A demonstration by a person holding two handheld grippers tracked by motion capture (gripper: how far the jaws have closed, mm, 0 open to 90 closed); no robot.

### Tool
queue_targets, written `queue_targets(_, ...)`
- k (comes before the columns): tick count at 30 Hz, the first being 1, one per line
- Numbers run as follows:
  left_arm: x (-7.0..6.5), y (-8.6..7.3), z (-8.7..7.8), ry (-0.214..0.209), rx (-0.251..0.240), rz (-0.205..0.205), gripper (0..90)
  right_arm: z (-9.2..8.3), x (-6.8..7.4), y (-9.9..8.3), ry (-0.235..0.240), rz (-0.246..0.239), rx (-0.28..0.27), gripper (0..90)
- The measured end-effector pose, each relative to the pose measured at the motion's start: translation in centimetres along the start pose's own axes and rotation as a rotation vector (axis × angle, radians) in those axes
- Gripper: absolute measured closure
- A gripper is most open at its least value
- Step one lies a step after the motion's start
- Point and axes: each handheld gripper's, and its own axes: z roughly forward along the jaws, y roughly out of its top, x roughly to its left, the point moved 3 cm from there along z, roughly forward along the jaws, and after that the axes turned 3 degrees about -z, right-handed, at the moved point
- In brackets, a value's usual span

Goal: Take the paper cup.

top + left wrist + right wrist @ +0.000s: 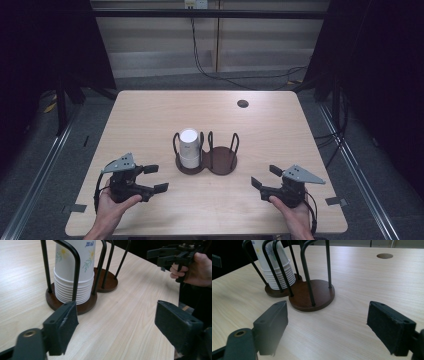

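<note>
Cups: stack of white paper cups with a flower print (189, 147) sits in the left bay of the dark brown two-ring wooden holder with black wire hoops (220, 161), mid light wood worktop (150, 115).
Right bay: bare.
Left tool (156, 178): jaws wide apart, nothing between them, well short of the holder.
Right tool (263, 176): same deal, spread and gripping nothing, off to the holder's right.
</note>
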Motion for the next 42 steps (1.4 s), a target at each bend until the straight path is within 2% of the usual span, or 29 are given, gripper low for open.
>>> queue_targets(1, -0.2, 0.3, -0.3, -0.003, -0.014, 0.014, 22.5, -0.1, 0.1, 0.0, -0.016, -0.007, 0.005, 18.3)
queue_targets(6, -0.2, 0.8, -0.7, -0.014, -0.017, 0.021, 24.4, -0.3, 0.2, 0.1, 0.004, -0.008, -0.007, 18.3)
queue_targets(10, -0.8, 1.0, -0.6, -0.015, 0.021, 0.05, 28.9, -0.3, 0.5, 0.2, 0.013, -0.02, 0.002, 18.3)
queue_targets(11, -1.0, 1.1, -0.5, -0.023, 0.047, 0.061, 29.3, -0.5, 0.7, 0.2, 0.002, -0.029, -0.007, 18.8)
queue_targets(12, -1.1, 1.2, -0.4, -0.039, 0.05, 0.061, 29.4, -0.5, 0.7, 0.2, -0.002, -0.031, -0.009, 19.0)
queue_targets(13, -1.1, 1.4, -0.3, -0.037, 0.065, 0.07, 29.7, -0.5, 0.7, 0.2, -0.001, -0.029, -0.008, 19.0)
queue_targets(17, -1.2, 2.0, -0.1, -0.054, 0.076, 0.072, 27.5, -0.4, 0.6, 0.2, 0.0, -0.021, 0.0, 18.9)
queue_targets(19, -1.4, 2.5, 0.0, -0.038, 0.09, 0.087, 27.5, -0.1, 0.6, 0.1, 0.006, -0.019, 0.011, 18.8)
queue_targets(23, -1.7, 3.3, 0.3, -0.037, 0.104, 0.106, 28.2, 0.3, 1.0, 0.0, 0.026, -0.028, 0.028, 18.5)
queue_targets(24, -1.6, 3.6, 0.3, -0.011, 0.114, 0.12, 28.3, 0.3, 1.1, -0.1, 0.036, -0.032, 0.04, 18.4)
queue_targets(27, -1.3, 4.1, 0.3, 0.003, 0.106, 0.11, 27.1, 0.3, 1.1, -0.1, 0.035, -0.035, 0.037, 18.4)
queue_targets(29, -0.9, 4.7, 0.5, 0.02, 0.122, 0.118, 26.8, 0.3, 1.0, -0.1, 0.035, -0.026, 0.033, 18.5)
queue_targets(34, -0.6, 5.6, 0.9, 0.024, 0.126, 0.109, 23.9, 0.5, 0.9, -0.1, 0.034, -0.024, 0.036, 18.4)
queue_targets(35, -0.4, 6.1, 0.9, 0.019, 0.113, 0.102, 22.8, 0.6, 1.0, -0.2, 0.03, -0.029, 0.041, 18.4)
queue_targets(41, -0.2, 7.2, 1.1, 0.014, 0.112, 0.11, 21.9, 0.6, 1.1, -0.1, 0.037, -0.033, 0.043, 18.4)
queue_targets(42, -0.2, 7.7, 1.1, 0.02, 0.102, 0.113, 22.7, 0.6, 1.1, -0.2, 0.038, -0.031, 0.042, 18.4)
